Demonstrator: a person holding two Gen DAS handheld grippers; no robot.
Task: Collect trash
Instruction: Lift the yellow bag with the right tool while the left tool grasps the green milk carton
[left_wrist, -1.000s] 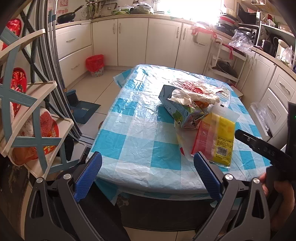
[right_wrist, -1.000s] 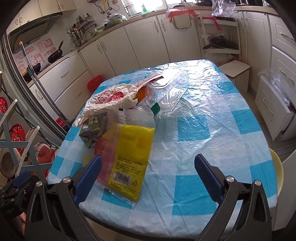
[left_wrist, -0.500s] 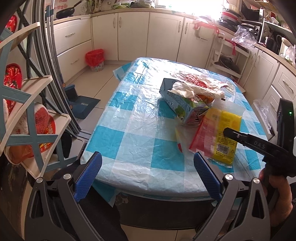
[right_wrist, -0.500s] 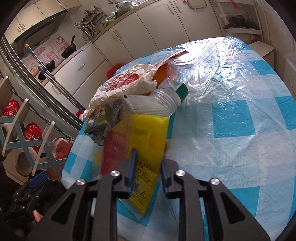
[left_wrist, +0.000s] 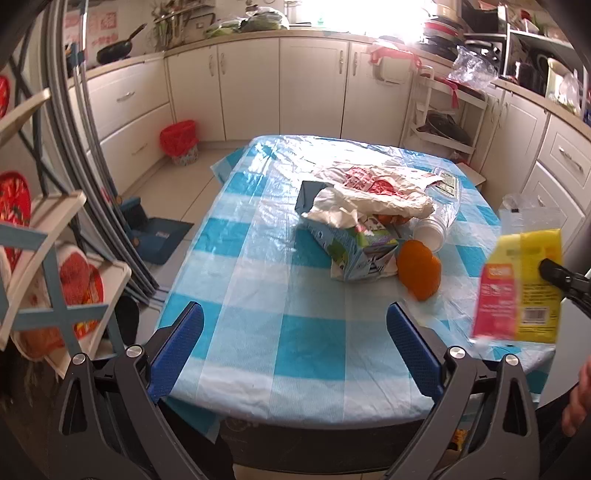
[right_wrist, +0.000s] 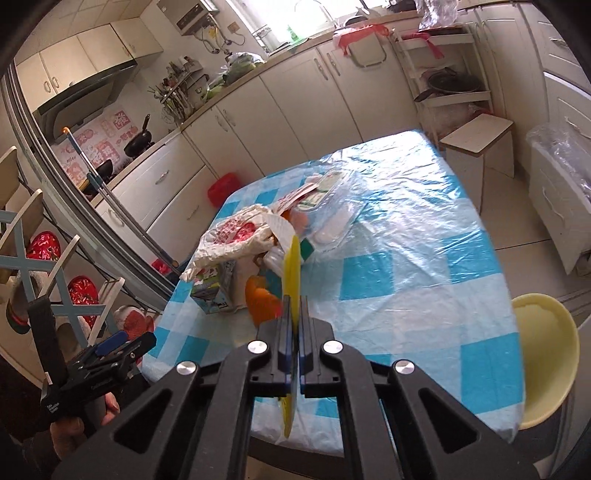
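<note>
The right gripper, raised above the near edge of the blue-checked table, clamps the flat yellow-and-red plastic packet edge-on, long axis roughly upright, while the left gripper hovers wide apart.

Black angular gripper frames, blue ribbed pads, silver screws.

Daylight floods in from a window far ahead of the left tool, blown out to white with flare over the cabinets below it. The plastic sheet on the bench glints with glare. The yellow packet is motion-blurred. Fisheye bending curves the frame edges, and the corners go dark.
</note>
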